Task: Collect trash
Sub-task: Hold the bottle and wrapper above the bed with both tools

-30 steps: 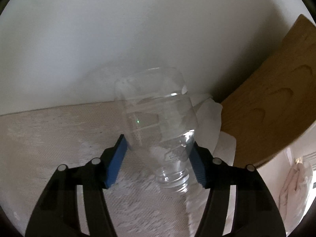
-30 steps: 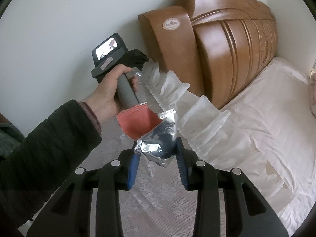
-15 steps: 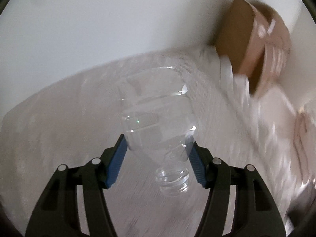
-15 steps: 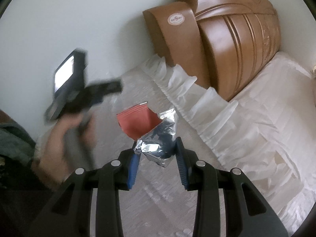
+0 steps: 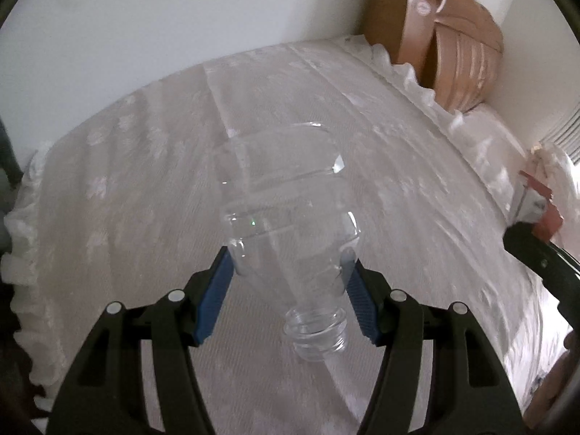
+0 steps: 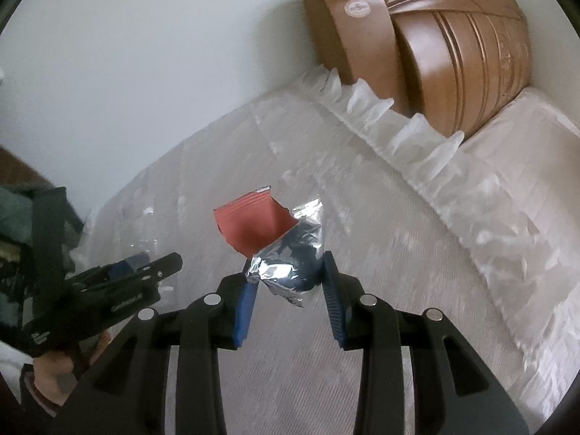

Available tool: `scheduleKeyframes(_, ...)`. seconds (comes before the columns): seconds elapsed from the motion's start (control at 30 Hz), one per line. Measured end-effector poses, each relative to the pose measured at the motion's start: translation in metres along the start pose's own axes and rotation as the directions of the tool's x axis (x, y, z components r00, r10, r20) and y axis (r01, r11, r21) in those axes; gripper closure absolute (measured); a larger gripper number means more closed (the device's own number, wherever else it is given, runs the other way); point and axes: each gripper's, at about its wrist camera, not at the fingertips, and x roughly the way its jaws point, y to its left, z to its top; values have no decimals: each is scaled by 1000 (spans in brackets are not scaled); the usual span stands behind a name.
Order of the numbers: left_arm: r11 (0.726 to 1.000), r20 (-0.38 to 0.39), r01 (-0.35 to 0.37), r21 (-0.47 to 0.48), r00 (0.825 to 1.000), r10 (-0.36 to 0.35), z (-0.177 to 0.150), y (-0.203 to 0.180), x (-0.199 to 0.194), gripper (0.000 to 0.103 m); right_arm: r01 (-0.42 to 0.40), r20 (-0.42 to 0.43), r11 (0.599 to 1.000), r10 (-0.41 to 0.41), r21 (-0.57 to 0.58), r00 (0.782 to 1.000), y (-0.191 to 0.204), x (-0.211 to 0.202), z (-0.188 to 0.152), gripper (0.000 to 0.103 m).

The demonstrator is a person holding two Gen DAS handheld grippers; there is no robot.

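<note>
A clear plastic bottle [image 5: 286, 217] hangs above the bed, its open neck toward the camera, and my left gripper [image 5: 290, 264] is shut on its shoulder. In the right wrist view my right gripper [image 6: 288, 277] is shut on a crumpled red-and-silver foil wrapper [image 6: 275, 239]. The left gripper [image 6: 134, 272] shows at the lower left there, in a hand, with the bottle faint at its tip. The right gripper's dark frame [image 5: 536, 253] and the wrapper [image 5: 536, 199] appear at the right edge of the left wrist view.
A white lace bedspread [image 5: 145, 181] with a frilled edge [image 6: 398, 134] covers the bed below both grippers. A brown wooden headboard [image 6: 453, 43] stands against the white wall [image 6: 127, 54] at the back right. Dark cloth [image 6: 14, 214] lies at the far left.
The left gripper has swung with the bottle from near the headboard and wall out over the open bedspread, toward the lower left of the right wrist view. The right gripper shifted a little with the wrapper.
</note>
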Motion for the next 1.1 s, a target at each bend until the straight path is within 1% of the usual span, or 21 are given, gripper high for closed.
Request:
scheduleKeyframes(0.1,1000,10,11,-11,1000,-11,-12,-2,-20,43,-2,7,1000,2,-7,1000,4,-14,-11,68)
scheduleKeyframes(0.13,1000,19,8,-7,1000,-8,-16,-3,-24,41,-4,10,1000,5,-9,1000,5,-20,-14,68)
scheduleKeyframes(0.17,1000,31,-6,3,1000,6,-20,-4,-28,36,-5,13,1000,5,-13,1000,6,-24,-18,68)
scheduleKeyframes(0.23,999,44,-41,15,998,41,-26,-5,-33,34,-3,16,1000,4,-20,1000,9,-30,-24,68)
scheduleKeyframes(0.3,999,52,-44,-9,998,44,-30,-2,-34,34,-8,16,1000,8,-23,1000,11,-34,-28,68)
scheduleKeyframes(0.33,999,55,-39,-19,998,40,-32,0,-35,41,-12,15,1000,12,-25,1000,12,-36,-30,68)
scheduleKeyframes(0.37,999,52,-37,-26,998,38,-33,3,-33,52,-14,14,999,14,-29,1000,13,-38,-33,68)
scheduleKeyframes(0.47,998,15,-32,-45,999,33,-39,10,-29,64,-17,11,999,17,-37,1000,15,-41,-38,68)
scheduleKeyframes(0.57,998,14,-26,-64,1000,27,-47,18,-35,66,-24,10,999,24,-38,1000,17,-45,-43,68)
scheduleKeyframes(0.67,998,15,-49,-45,999,50,-54,20,-38,66,-32,7,999,33,-29,999,16,-46,-48,68)
scheduleKeyframes(0.73,998,10,-49,-45,999,49,-56,20,-37,66,-37,2,999,37,-23,999,15,-45,-51,68)
scheduleKeyframes(0.8,997,3,-58,-48,998,58,-57,21,-33,60,-41,-3,999,41,-19,999,14,-45,-52,68)
scheduleKeyframes(0.83,996,-5,-67,-55,998,67,-55,21,-30,50,-41,-5,999,41,-19,999,14,-45,-53,68)
scheduleKeyframes(0.87,995,-9,-71,-67,997,70,-53,21,-28,37,-40,-7,999,40,-19,999,14,-44,-53,68)
scheduleKeyframes(0.9,994,-8,-70,-79,998,70,-51,23,-27,31,-39,-7,999,39,-18,999,14,-45,-53,68)
scheduleKeyframes(0.97,991,4,-66,-120,998,67,-44,24,-22,11,-38,-6,999,38,-17,999,14,-45,-54,68)
scheduleKeyframes(1.0,988,1,-64,-139,998,65,-39,23,-18,8,-36,-5,999,36,-18,999,14,-45,-53,68)
scheduleKeyframes(1.07,985,-5,-58,-159,998,58,-31,22,-9,8,-34,-6,999,34,-18,999,14,-44,-53,68)
scheduleKeyframes(1.1,984,-18,-74,-165,997,72,-26,20,-2,8,-34,-8,999,34,-20,999,16,-43,-52,68)
